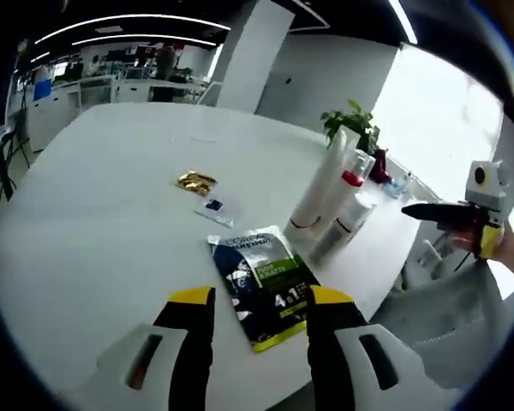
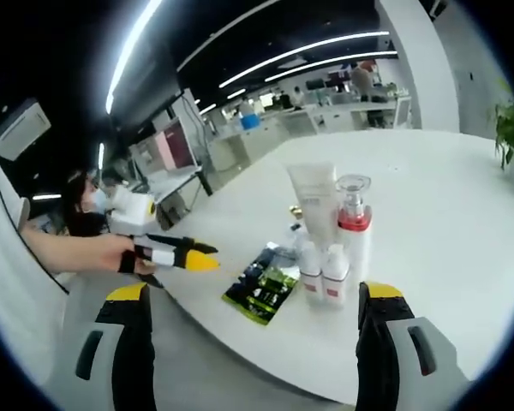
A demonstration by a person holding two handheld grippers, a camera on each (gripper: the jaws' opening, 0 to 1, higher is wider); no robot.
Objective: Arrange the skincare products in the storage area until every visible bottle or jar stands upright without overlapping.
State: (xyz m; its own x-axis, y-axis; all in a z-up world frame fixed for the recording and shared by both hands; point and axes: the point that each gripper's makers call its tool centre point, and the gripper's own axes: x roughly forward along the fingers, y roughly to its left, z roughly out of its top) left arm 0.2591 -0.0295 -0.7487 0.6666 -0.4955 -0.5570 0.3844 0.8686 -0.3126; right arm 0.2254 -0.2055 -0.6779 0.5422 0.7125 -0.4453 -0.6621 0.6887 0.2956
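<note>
Near the white table's (image 1: 86,223) edge, a tube (image 2: 315,199), a pump bottle (image 2: 354,224) and two small bottles (image 2: 323,272) stand upright, clustered close, seemingly already arranged. Beside them a green sachet (image 1: 264,282) lies flat, with a gold packet (image 1: 195,181) farther off. Both the left gripper (image 1: 257,318) and right gripper (image 2: 255,315) hover with jaws apart, holding nothing, probably weighing the next pick.

A round white table (image 1: 94,214) carries a dark sachet (image 1: 264,282), upright bottles (image 1: 325,193), and, perhaps, gold foil (image 1: 195,181).
</note>
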